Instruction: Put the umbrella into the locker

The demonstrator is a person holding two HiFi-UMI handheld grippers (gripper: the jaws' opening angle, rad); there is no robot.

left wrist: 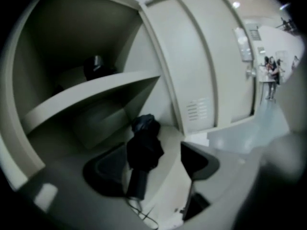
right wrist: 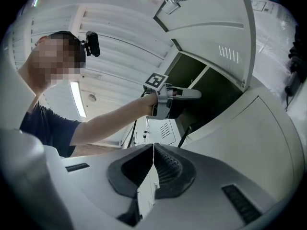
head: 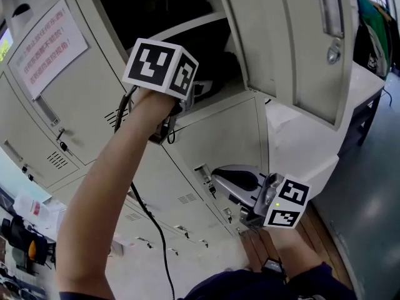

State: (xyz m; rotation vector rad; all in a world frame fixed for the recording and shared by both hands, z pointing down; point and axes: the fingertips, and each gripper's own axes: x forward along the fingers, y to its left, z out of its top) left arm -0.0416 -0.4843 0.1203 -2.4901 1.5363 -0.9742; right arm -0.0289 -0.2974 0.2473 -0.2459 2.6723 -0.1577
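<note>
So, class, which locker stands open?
The locker holding the umbrella, its door swung wide; the neighbour bearing the notice and those below are shut.

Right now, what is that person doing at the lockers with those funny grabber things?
A person holds a gripper in each hand and is putting an umbrella away. The left gripper is up at the open locker, its jaws wide apart. The black folded umbrella lies on the locker's floor under the shelf, in line with those jaws but not squeezed by them. The right gripper hangs lower down, jaws together and empty. The locker door stands open.
</note>
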